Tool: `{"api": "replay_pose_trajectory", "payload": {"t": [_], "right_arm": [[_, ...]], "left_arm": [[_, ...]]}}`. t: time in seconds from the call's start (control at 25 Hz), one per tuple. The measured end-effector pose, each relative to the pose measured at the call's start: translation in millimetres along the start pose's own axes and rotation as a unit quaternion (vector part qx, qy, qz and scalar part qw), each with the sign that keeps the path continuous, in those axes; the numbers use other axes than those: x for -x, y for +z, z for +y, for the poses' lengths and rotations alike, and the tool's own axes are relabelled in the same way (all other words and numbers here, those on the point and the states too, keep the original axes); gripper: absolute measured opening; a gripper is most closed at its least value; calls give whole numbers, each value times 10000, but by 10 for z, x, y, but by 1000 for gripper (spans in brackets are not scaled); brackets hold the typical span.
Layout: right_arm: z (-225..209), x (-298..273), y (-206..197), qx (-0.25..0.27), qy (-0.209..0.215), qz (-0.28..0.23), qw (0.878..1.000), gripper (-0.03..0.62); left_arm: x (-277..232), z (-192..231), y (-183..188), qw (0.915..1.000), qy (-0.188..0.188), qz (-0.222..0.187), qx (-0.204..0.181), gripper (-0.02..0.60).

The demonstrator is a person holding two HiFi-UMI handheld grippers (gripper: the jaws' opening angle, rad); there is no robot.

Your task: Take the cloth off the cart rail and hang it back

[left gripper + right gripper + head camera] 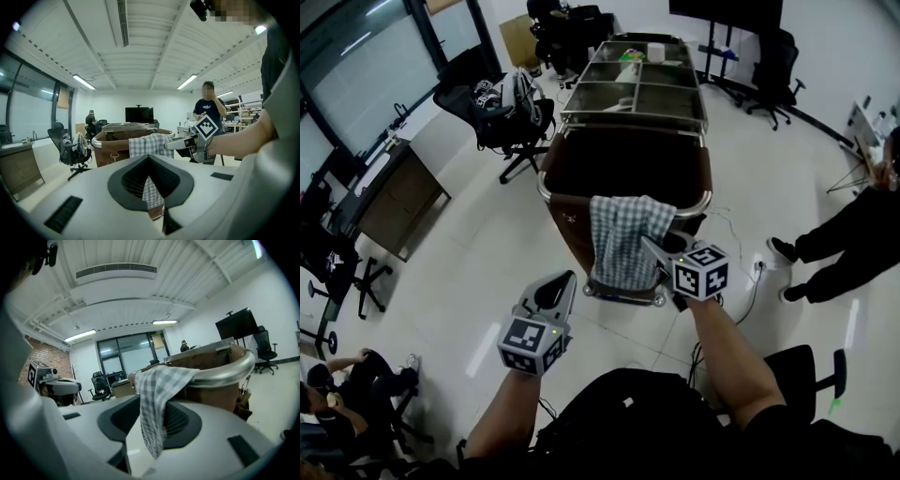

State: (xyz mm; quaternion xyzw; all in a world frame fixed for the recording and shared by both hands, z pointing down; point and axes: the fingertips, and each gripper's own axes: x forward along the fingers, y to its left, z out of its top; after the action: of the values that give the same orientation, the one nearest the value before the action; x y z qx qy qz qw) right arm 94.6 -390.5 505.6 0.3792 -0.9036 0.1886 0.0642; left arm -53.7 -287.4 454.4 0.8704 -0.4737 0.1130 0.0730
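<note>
The checked cloth (623, 239), thin grey-and-white woven stuff, hangs folded over the near rail (703, 202) of the cart (628, 164). It falls in soft folds down the brown front wall. The rail is a round, shiny metal tube that bends smoothly at the corners. Beyond the brown bin, the cart's top is a flat metal tray split into square compartments.

The right tool (654, 246) reaches to the cloth's right edge just under the rail. In the right gripper view, a loose corner of the cloth drops between the two pale, ribbed-padded jaws. The jaws stand partly apart and are not clamped on it.

The left tool (570, 277) hangs lower and to the left, apart from the cart, with its tips together and nothing between them.

The cart stands on a glossy pale floor (478, 281), with a black office chair (502, 117) to its left.
</note>
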Motion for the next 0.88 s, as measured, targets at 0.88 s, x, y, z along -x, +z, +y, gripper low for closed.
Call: {"api": "replay_pose_trajectory", "payload": {"t": [0.88], "right_arm": [[913, 625, -48, -274, -263, -449, 9983, 15]], "left_arm": [[970, -68, -138, 9989, -352, -242, 196, 0]]}}
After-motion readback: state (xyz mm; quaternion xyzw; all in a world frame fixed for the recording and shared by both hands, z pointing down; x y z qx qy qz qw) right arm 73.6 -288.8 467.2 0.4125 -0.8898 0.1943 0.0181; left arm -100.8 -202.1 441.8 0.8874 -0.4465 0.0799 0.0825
